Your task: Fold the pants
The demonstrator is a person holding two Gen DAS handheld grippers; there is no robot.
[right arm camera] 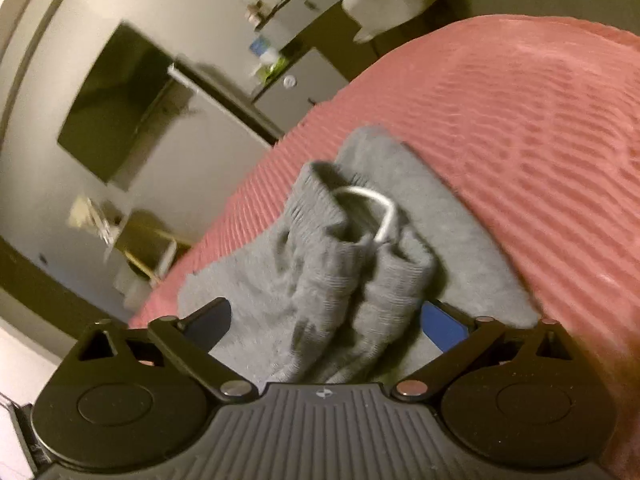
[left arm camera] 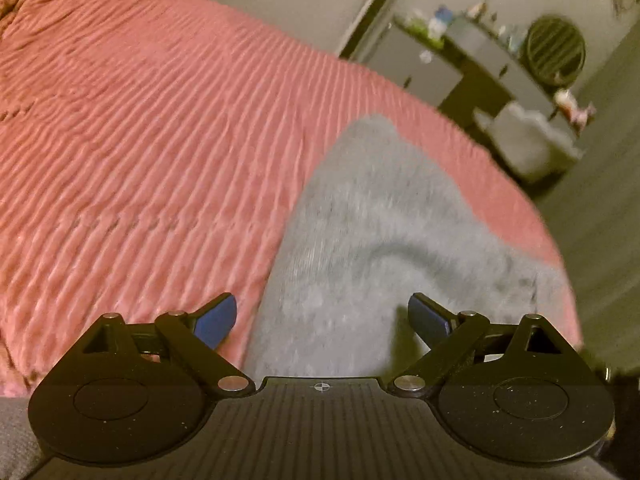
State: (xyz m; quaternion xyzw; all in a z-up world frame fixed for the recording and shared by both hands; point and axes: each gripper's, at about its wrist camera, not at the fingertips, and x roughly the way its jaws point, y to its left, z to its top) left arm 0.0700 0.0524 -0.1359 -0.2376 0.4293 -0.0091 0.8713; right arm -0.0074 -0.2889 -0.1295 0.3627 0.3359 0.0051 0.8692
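A: Two blue-padded jaws on the left gripper stand spread wide with nothing pinched; the grey knit pants lie just beyond and under the gap, untouched as far as I can see.

B: And the right gripper?

A: Its jaws are also apart. A bunched, ribbed part of the grey knit pants rises between them, looking like the waistband, with a pale drawstring loop curling out of its top. One blue pad sits just beside the fabric; the other pad is in shadow, so I cannot tell whether either presses on the cloth. It looks like no firm grip.

B: Where do the pants sit?

A: On the pink ribbed bedspread, near its edge. From the left wrist, the pants reach away from the jaws toward that edge of the bedspread; their near end is cut off behind the gripper body. Motion blur smears the weave.

B: Anything past the bedspread?

A: Beyond its edge, a grey cabinet with small, blurred items on top that I cannot identify, and a round dark slatted object. From the right wrist, a dark flat wall screen hangs off to the side of the bedspread.
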